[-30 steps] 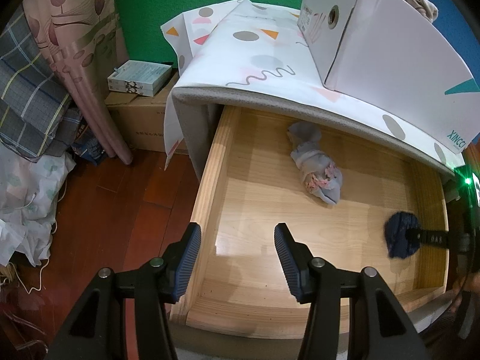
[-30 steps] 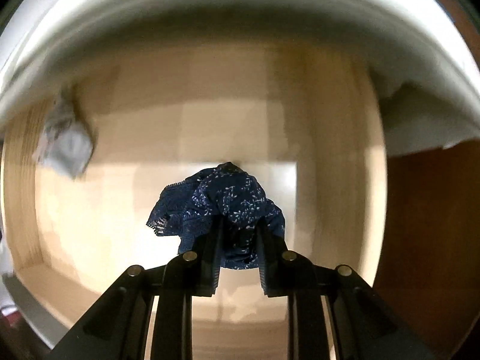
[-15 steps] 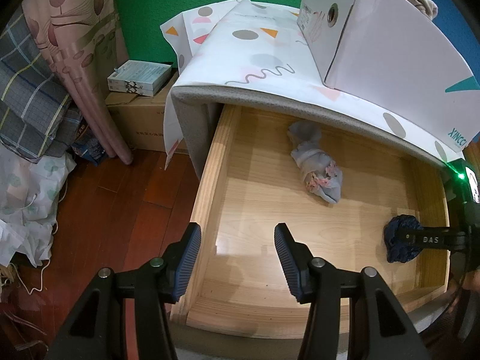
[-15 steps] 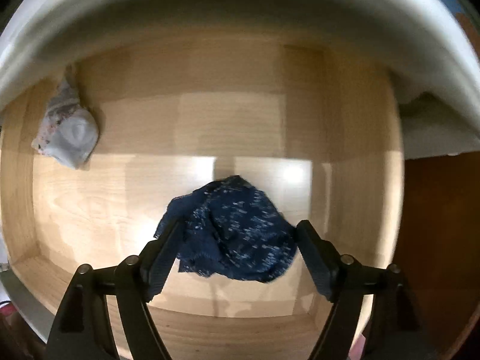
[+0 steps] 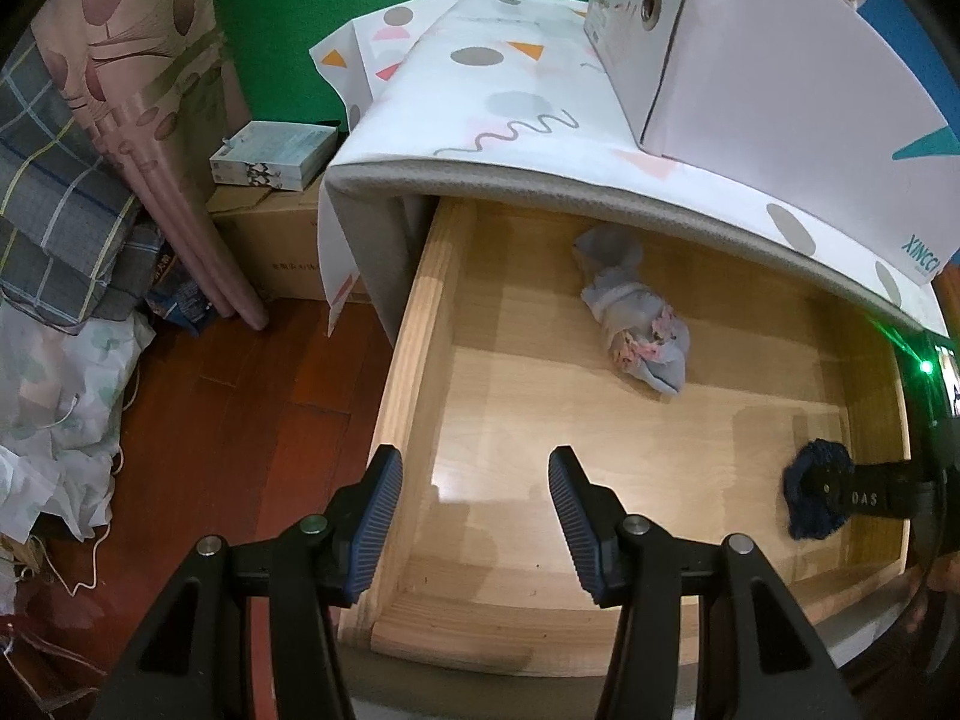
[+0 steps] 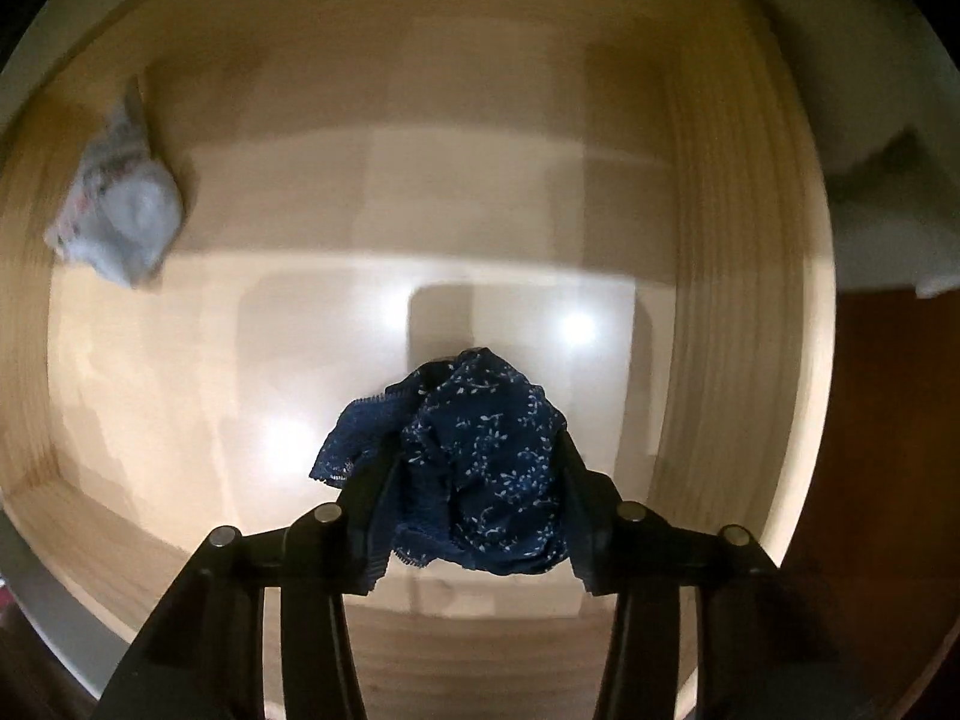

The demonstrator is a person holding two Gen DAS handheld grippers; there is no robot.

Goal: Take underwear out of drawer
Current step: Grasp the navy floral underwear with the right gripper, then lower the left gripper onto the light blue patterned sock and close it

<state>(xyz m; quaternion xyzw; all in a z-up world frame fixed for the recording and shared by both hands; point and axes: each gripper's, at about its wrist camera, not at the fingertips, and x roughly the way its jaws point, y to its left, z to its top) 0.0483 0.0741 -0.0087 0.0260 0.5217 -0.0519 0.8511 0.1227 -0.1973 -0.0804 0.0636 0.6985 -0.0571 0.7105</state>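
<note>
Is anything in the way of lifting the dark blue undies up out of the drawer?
Nothing visible blocks it. The right gripper has just been closing on the dark blue underwear, in the pulled-out part of the drawer, clear of the cabinet top. The pale bundle lies apart.

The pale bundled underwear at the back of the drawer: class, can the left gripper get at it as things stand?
Probably yes. The left gripper is open and empty above the open drawer; bare wood lies between it and the pale bundle.

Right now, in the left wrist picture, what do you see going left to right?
Plaid blanket → pink curtain → small flat box → drawer's left wall → pale bundled underwear → dark blue underwear in the right gripper.
</note>
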